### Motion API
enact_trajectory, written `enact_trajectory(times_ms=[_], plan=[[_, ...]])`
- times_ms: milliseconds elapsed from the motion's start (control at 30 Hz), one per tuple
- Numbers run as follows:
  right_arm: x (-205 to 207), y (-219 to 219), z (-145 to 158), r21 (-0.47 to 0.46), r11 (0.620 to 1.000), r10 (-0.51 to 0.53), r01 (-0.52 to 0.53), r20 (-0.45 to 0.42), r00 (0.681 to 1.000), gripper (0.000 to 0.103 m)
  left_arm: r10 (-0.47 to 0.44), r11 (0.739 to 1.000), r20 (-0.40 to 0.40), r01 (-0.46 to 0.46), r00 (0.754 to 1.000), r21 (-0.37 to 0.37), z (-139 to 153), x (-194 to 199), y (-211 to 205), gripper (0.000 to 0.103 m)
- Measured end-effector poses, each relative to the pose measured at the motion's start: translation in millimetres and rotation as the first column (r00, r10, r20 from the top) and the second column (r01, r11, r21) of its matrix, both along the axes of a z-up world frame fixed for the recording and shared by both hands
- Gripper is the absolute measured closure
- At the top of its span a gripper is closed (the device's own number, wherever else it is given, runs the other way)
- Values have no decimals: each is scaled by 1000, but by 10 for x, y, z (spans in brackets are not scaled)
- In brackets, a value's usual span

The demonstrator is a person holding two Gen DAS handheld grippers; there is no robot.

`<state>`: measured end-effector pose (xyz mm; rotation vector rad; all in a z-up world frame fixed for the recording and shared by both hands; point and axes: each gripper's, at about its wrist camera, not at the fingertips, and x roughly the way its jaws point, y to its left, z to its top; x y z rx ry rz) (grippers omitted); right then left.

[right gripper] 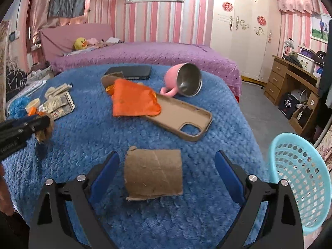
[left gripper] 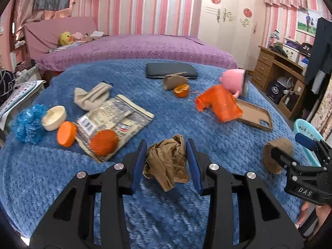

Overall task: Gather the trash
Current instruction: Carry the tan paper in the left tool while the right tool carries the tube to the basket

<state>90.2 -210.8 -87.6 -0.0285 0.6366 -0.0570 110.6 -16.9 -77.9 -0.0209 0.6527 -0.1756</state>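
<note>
The crumpled brown paper (left gripper: 167, 161) is pinched between the blue pads of the left gripper (left gripper: 166, 164), whose jaws are drawn in close against its two sides. The jaws of the right gripper (right gripper: 167, 174) are spread wide, and the cardboard tube (right gripper: 153, 174) is seen lying on its side between them, clear of both pads, on the blue blanket (right gripper: 87, 137). In the left wrist view the same tube (left gripper: 277, 155) is partly hidden behind a finger of the right gripper (left gripper: 290, 153) at the blanket's right edge. Just beyond the tube, a tan phone case (right gripper: 182, 120) is laid open side up, and its far end is covered by an orange wrapper (right gripper: 132, 101). A pink mug (right gripper: 182, 81) is tipped on its side behind the case, its steel inside turned toward the camera. A dark wallet-like case (right gripper: 130, 71) is placed at the far edge of the blanket, with a second piece of cardboard (left gripper: 174, 82) and an orange peel (left gripper: 181, 90) just in front of it. To the left of the pinched paper, a printed packet (left gripper: 116, 120) is spread flat, with another orange peel (left gripper: 103, 143) on its near corner. Further left, an orange cap (left gripper: 66, 133), a cream cap (left gripper: 54, 118) and a blue mesh puff (left gripper: 29, 122) are grouped together, and a beige sock (left gripper: 93, 96) is draped behind the packet. A light blue basket (right gripper: 300, 176) is seen past the blanket's right edge, beside the right gripper.
</note>
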Motion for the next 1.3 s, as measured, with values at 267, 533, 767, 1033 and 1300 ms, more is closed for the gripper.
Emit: enact_trajectory(times_ms=[267,533,767,1033,1300], plan=[[146,6,-76,10,1000,20,-19,-62,998,43,30,999,22,-30,999,-17,52,15,100,65],[99,90,-53,-8,998,62,-62,-43,997,50,57,998,43,-57,997,-5,75,-38,117,65],[-54,-15,135,-15,996,91,-91,-6,996,50,83,997,76,-82,994,-12,118,-138,59,65],[-251,-308,280,-7,996,85,-85,19,996,50,86,996,127,-90,988,25,404,-415,-151,65],[-441,-553,436,5,998,65,-66,64,996,50,95,993,148,-104,984,57,493,-591,-299,65]])
